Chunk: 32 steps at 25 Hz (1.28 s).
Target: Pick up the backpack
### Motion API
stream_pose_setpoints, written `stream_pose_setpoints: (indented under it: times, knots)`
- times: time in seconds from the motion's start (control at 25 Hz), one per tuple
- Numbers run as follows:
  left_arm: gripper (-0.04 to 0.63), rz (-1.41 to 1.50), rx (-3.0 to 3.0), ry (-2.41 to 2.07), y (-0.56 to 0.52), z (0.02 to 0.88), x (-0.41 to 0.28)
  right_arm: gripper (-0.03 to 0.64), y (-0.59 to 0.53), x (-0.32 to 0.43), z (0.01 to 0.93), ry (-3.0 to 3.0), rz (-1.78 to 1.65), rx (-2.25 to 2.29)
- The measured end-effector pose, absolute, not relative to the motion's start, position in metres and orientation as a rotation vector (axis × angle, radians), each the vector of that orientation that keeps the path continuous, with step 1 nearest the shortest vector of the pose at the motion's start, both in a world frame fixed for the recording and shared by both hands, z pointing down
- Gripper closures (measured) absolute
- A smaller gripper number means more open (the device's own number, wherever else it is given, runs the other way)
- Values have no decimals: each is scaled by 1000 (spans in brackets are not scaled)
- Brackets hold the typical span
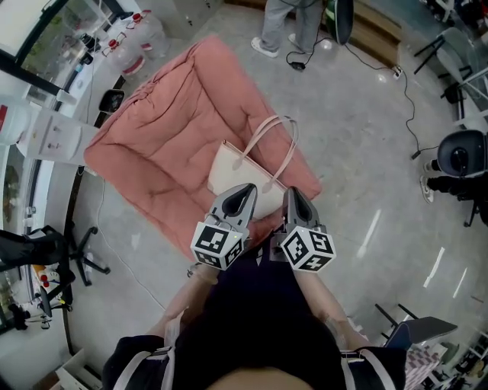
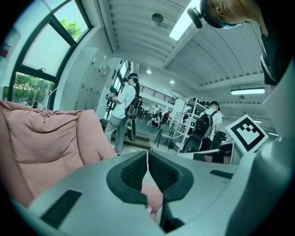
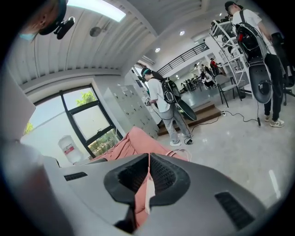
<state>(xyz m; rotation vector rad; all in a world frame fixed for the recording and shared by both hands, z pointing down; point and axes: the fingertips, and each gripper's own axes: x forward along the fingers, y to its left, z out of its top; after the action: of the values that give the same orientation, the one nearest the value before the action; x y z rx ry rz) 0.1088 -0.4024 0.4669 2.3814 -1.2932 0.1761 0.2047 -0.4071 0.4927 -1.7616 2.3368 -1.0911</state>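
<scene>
we hold the left tongs (image 1: 245, 189) and the right tongs (image 1: 292, 192) side by side, close together, above the near corner of the pink cushion (image 1: 156, 129) that lies on the floor (image 1: 358, 152). both are squeezed fully together: in the left gripper view the left tongs (image 2: 147, 159) show their ribbed pads meeting along one thin line with nothing between them, and in the right gripper view the right tongs (image 3: 148, 166) are closed the same way, empty. each carries its marker cube (image 1: 219, 244) at the back, towards our arms.

the backpack (image 1: 236, 174), a cream bag with two pink straps (image 1: 268, 137), lies flat on the near half of the cushion, its straps looped towards the cushion's right edge. in the head view the tips of both tongs overlap the bag's near edge; we cannot tell whether they touch it. in the right gripper view a loop of the pink straps (image 3: 182, 152) peeks just over the tongs, against the cushion's (image 3: 131, 138) near end.

in the left gripper view the cushion (image 2: 41, 147) fills the left side. past the cushion's far end a person (image 1: 286, 23) stands on the floor, and beside the cushion's far left corner stand large water bottles (image 1: 145, 34).
</scene>
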Motion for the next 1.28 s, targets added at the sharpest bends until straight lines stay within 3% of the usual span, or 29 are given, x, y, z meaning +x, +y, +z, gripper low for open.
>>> stream_pose_setpoints:
  times: [0.8,1.28]
  knots:
    - [569,417,2384,-1243,-528,524,180,584,-510,295,560,2171,-1320,-1805]
    - [569,569,2408,-1188,-595,565,204,583,-578,303,610,2275,-1332,-1801]
